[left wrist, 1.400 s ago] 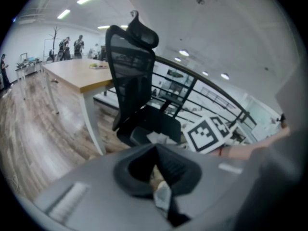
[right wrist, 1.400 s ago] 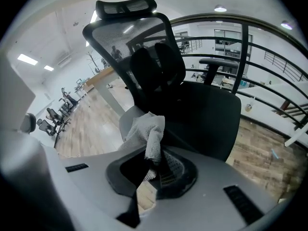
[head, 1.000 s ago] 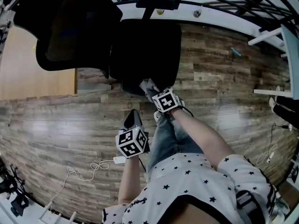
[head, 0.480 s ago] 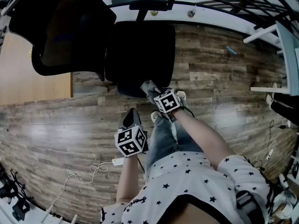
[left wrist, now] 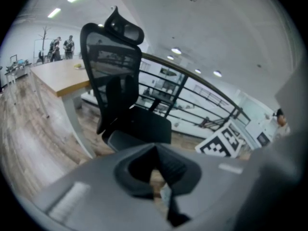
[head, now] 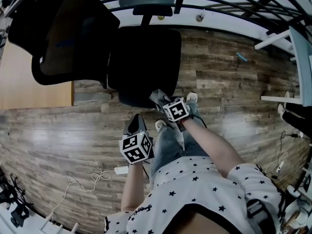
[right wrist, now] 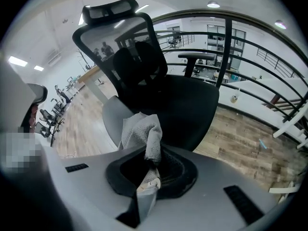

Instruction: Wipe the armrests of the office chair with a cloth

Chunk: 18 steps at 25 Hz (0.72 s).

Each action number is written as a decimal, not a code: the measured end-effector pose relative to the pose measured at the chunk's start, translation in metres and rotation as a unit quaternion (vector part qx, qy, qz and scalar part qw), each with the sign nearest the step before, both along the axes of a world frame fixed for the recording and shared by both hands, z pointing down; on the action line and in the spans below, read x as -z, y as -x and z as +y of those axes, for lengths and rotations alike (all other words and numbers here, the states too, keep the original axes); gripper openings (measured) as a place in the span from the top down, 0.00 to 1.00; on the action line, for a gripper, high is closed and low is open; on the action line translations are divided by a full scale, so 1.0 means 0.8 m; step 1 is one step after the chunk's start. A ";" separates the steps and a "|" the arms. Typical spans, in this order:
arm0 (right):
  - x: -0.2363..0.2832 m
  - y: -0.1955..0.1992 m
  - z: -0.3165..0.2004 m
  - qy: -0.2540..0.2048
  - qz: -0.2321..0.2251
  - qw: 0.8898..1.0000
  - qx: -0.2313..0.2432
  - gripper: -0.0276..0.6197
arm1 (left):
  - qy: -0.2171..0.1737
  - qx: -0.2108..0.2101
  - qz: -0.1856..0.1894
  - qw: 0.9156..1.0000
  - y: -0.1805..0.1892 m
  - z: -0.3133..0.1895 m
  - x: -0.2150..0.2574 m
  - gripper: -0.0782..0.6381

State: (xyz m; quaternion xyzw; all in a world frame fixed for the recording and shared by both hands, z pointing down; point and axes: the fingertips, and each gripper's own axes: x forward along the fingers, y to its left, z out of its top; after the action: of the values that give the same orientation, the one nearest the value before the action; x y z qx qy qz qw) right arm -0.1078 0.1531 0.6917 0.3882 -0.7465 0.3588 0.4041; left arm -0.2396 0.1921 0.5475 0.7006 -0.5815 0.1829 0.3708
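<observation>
A black office chair (head: 146, 57) stands ahead of me, its mesh backrest (head: 63, 33) to the left. Its far armrest (head: 152, 9) is a black pad on a post, also visible in the right gripper view as the far armrest (right wrist: 197, 57). My right gripper (head: 163, 100) is shut on a crumpled grey cloth (right wrist: 142, 129), held at the seat's near edge beside a grey pad (right wrist: 113, 119). In the head view the cloth (head: 157, 97) touches that edge. My left gripper (head: 136, 123) is shut on nothing, lower left of the seat, pointing toward the chair (left wrist: 120, 81).
A wooden desk (head: 29, 82) stands left of the chair. A black railing (head: 219, 4) runs behind it. A white cable with a charger (head: 97, 175) lies on the plank floor at lower left. White furniture (head: 292, 48) lines the right. The person's jeans leg (head: 168, 140) is below the grippers.
The view has shifted slightly. The right gripper with the cloth sits a little lower in the picture, still at the seat's near edge. The left gripper has hardly moved.
</observation>
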 end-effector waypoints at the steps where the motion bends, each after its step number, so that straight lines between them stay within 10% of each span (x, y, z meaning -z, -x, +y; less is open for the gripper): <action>1: 0.000 -0.006 -0.001 0.003 -0.001 1.000 0.000 0.91 | -0.001 0.003 0.000 1.000 -0.004 -0.004 0.002 0.89; 18: 0.084 -0.162 -0.115 -0.041 -0.078 0.996 -0.026 0.91 | -0.025 0.003 -0.014 1.000 -0.133 -0.127 0.035 0.89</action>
State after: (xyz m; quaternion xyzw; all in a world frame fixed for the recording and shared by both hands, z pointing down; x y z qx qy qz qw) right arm 0.0220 0.0610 0.6247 0.3945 -0.7794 0.3681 0.3186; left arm -0.1336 0.0906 0.5199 0.7051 -0.5935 0.1770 0.3453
